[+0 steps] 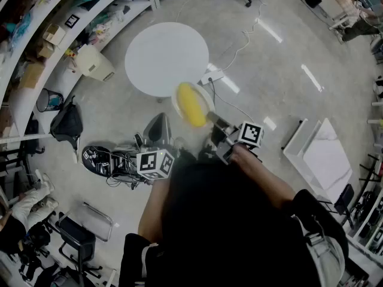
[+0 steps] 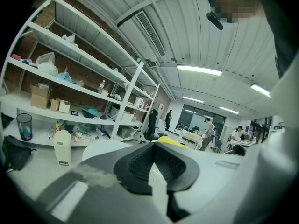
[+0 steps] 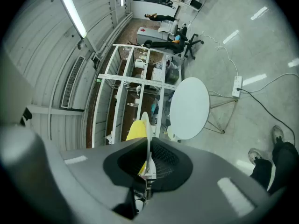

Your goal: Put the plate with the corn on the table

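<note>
Plate (image 1: 206,96) with corn (image 1: 191,105) in air over floor (image 1: 269,70), near edge of round white surface (image 1: 164,55), not set on it. Right gripper (image 1: 210,120): my jaws clamped on plate rim. In right gripper view, plate stands edge-on between pads, yellow corn on its left face. Left gripper (image 1: 158,126) low beside right one, apart from plate. My jaws there together, nothing between them. Shelving (image 1: 36,46) beyond surface at left. Power strip (image 1: 212,76) on floor just beside surface.
</note>
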`<state>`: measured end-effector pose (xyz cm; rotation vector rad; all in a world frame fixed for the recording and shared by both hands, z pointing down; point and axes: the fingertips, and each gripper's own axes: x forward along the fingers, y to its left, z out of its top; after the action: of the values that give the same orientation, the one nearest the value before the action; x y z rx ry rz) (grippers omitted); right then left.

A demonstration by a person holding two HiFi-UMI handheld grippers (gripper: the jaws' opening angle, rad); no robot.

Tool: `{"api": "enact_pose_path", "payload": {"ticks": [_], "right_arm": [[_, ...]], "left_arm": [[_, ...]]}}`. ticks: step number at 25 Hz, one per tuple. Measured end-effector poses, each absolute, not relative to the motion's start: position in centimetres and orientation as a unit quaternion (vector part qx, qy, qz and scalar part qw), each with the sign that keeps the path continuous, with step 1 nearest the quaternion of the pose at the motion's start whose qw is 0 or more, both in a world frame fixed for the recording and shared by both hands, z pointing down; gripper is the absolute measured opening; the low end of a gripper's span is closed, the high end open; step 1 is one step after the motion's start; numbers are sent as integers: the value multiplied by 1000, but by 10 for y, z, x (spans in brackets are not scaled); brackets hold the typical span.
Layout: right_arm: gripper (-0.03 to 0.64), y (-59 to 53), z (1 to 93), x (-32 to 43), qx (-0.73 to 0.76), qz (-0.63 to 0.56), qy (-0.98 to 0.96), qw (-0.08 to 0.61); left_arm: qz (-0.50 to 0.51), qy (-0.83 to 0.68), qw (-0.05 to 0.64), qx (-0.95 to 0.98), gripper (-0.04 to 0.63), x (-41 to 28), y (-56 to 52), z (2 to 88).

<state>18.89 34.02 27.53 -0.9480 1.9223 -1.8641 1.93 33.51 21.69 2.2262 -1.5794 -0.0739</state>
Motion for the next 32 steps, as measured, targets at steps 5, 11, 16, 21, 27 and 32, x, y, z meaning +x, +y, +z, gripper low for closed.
{"api": "enact_pose_path", "payload": {"ticks": [5,11,16,21,27,32], "right_arm": [[35,341,276,188,-329,-646,673,147],[35,344,275,184,-327,-643,677,147],[37,346,274,181,-334,-638,679,145],[38,347,273,176,-337,-642,671,154],[37,350,271,167,-343,-640,668,164],[38,350,268,156,-354,-632,668,170]], "left_arm": [[-25,-566,204,798,2,20,338,217],[-29,-566,203,798,2,16,341,216],[-31,-565,202,800,2,12,344,215],[-35,-560,202,803,2,7,343,214],[-38,-553,202,807,2,-3,347,216],[-37,-544,191,816,2,-15,346,210]]}}
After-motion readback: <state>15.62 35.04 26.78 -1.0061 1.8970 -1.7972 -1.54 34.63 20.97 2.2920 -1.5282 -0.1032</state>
